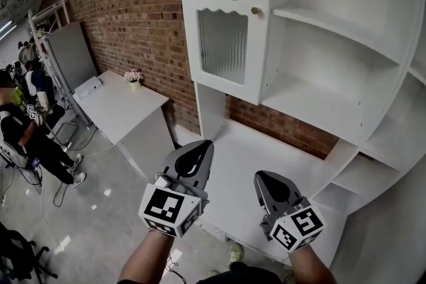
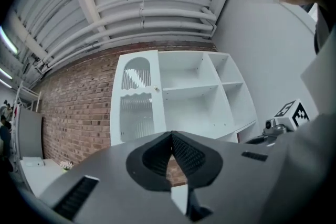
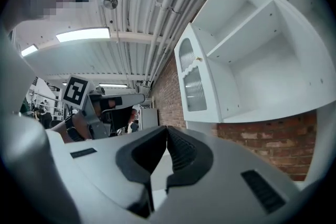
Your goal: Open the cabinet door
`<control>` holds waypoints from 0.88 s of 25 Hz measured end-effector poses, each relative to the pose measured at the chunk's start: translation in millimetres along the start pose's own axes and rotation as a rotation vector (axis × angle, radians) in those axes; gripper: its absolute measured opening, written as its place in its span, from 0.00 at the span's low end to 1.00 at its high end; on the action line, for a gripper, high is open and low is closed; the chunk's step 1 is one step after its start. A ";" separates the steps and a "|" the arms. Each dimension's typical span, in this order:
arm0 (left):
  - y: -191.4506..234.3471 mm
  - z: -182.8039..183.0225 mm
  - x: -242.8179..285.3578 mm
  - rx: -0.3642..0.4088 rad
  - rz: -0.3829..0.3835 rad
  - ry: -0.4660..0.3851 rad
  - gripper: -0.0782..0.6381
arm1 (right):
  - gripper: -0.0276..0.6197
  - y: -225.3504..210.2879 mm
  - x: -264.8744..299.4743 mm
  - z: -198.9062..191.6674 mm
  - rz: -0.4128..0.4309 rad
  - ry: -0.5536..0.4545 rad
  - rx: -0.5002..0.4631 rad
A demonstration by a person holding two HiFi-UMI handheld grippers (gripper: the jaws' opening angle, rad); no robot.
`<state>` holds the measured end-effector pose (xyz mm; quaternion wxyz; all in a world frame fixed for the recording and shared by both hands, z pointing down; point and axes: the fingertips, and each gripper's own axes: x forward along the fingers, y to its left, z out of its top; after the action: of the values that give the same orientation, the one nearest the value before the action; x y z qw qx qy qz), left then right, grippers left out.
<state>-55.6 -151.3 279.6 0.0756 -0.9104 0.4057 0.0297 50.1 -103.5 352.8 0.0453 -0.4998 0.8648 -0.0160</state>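
Note:
A tall white cabinet [image 1: 346, 56] stands against the brick wall. Its left compartment has a door [image 1: 223, 16] with two ribbed glass panes and a small brass knob [image 1: 255, 10] at the door's right edge. The door looks shut. It also shows in the left gripper view, door [image 2: 136, 99] and knob [image 2: 156, 89], and in the right gripper view, door [image 3: 192, 81]. My left gripper [image 1: 202, 148] [image 2: 171, 136] is shut and empty, low in front of the cabinet, well below the knob. My right gripper [image 1: 261, 177] [image 3: 166, 131] is beside it, also shut on nothing.
Open shelves [image 1: 333, 30] fill the cabinet right of the door, above a white counter [image 1: 239, 156]. A white side table [image 1: 120, 106] with a flower pot [image 1: 134, 78] stands to the left by the brick wall [image 1: 126, 10]. People [image 1: 26, 133] stand at far left.

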 end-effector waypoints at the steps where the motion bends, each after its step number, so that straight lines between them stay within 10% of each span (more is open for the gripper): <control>1: 3.3 9.2 16.6 0.019 -0.002 -0.003 0.12 | 0.05 -10.5 8.1 6.2 0.007 -0.010 0.004; 22: 47.9 129.5 225.3 0.645 0.097 -0.021 0.12 | 0.05 -120.8 103.4 24.4 0.090 -0.094 0.104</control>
<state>60.5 -327.4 120.4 0.3627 -0.8187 0.4365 -0.0873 105.4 -253.0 330.8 0.1125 -0.4575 0.8814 -0.0355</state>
